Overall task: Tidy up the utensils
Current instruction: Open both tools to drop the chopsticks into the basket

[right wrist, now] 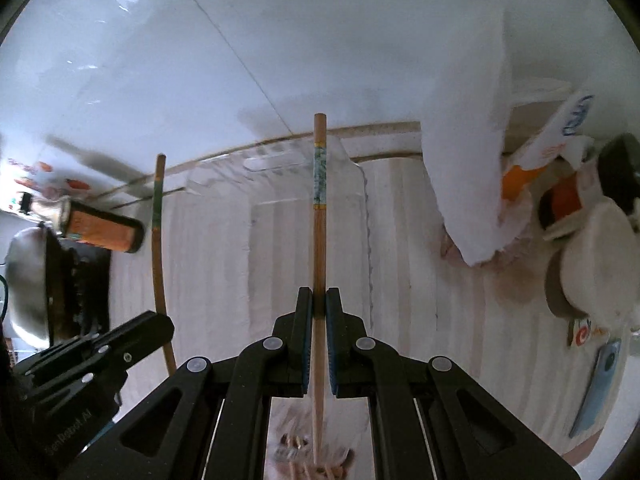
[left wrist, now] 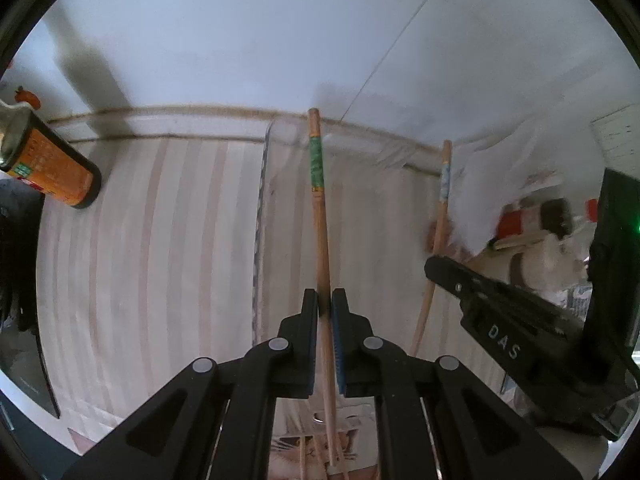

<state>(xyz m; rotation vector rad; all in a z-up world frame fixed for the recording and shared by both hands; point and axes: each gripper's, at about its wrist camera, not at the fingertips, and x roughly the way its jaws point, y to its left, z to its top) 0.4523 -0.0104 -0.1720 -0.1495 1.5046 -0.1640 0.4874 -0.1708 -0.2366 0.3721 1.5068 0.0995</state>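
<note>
Standing below both grippers is a cat-printed holder (left wrist: 316,440), its top only partly in view, with the thin tips of several wooden sticks (right wrist: 298,466) showing in it; how many cannot be told. Near the left edge of the striped wooden counter (left wrist: 160,260) an orange cylindrical canister with a black base (left wrist: 60,174) leans in the picture, its contents hidden. The left gripper (left wrist: 325,300) has its two black jaws closed almost fully onto a wooden chopstick with a green patterned band (left wrist: 320,208), which points up toward the white wall and runs down between the blue pads (left wrist: 338,344) to the holder. The right gripper (right wrist: 319,300) is closed just as narrowly on a second wooden chopstick with a pale green-and-white band (right wrist: 319,208), its lower tip reaching into the holder's mouth. Each gripper appears beside the other, well apart, chopsticks roughly parallel.
</note>
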